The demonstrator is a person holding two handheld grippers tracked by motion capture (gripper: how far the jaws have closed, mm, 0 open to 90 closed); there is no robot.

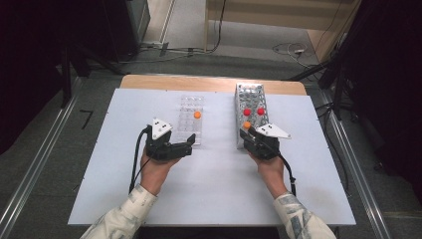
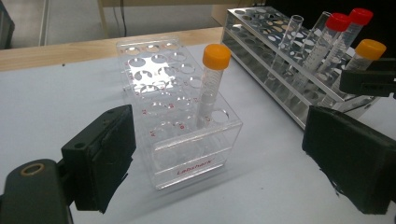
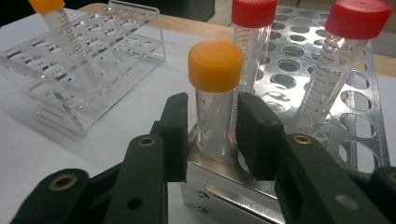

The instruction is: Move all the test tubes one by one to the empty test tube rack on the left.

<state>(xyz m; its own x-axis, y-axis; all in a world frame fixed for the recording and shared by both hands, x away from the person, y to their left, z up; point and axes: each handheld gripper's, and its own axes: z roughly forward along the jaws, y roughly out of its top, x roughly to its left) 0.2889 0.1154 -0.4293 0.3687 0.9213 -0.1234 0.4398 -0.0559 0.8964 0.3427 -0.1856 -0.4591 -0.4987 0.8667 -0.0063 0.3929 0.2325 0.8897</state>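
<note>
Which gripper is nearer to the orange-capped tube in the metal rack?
The right. The right gripper has its jaws on both sides of that orange-capped tube in the metal rack. The left gripper sits apart, open, by the clear rack.

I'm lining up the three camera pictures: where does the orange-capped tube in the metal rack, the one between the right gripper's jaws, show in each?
High view: orange-capped tube at the metal rack's near end, just ahead of the right gripper.
Left gripper view: far right, upper part, beside the red caps.
Right gripper view: centre, between the jaws.
Shared landmark: the two red-capped tubes behind it.
</note>
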